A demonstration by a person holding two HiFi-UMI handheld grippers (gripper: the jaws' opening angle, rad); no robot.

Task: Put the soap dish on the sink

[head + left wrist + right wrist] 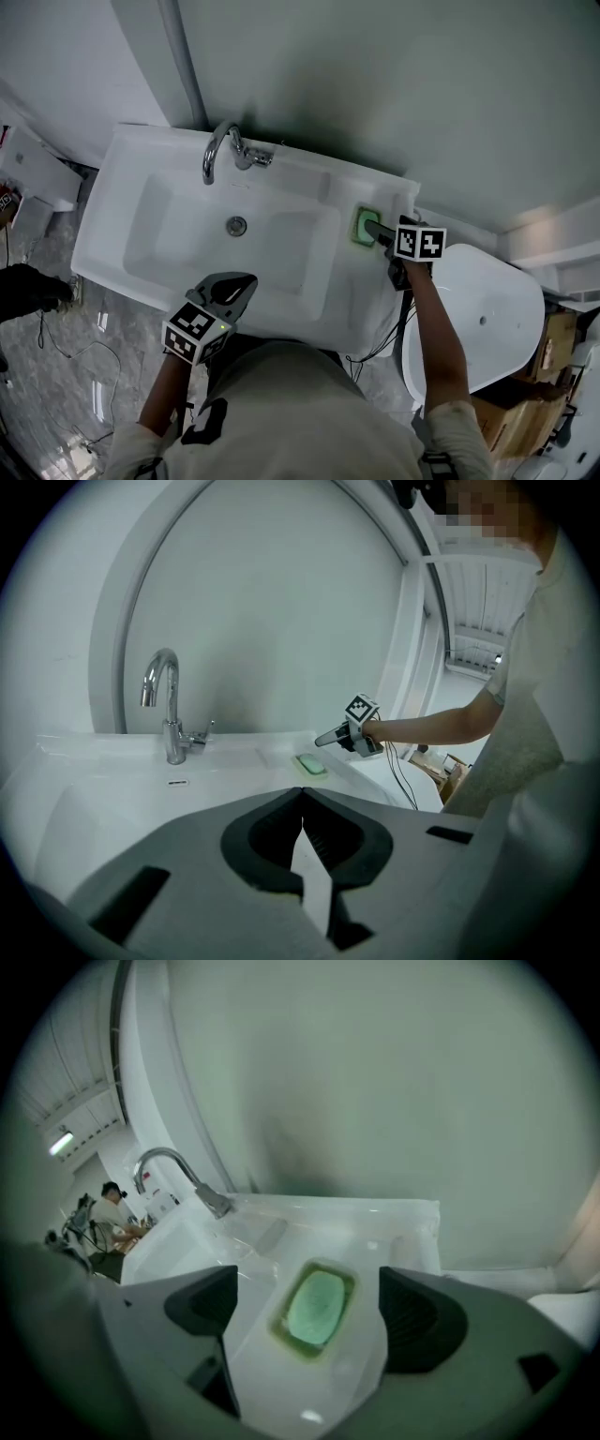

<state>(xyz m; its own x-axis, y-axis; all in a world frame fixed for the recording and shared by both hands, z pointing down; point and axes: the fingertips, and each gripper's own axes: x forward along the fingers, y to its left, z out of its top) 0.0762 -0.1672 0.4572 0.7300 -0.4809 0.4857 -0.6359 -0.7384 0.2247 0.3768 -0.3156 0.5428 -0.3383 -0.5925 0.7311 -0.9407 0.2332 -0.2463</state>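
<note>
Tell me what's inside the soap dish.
A pale green soap bar lies in the soap dish on the sink ledge. It covers the dish's floor, which can't be seen.

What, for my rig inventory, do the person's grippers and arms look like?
The left gripper and right gripper are both matte grey wedges with dark ribbed inner pads. Each carries a cube of black-and-white square markers. Thin black cable trails from the right one. The person wears a pale short-sleeved shirt; the forearms are bare.
</note>
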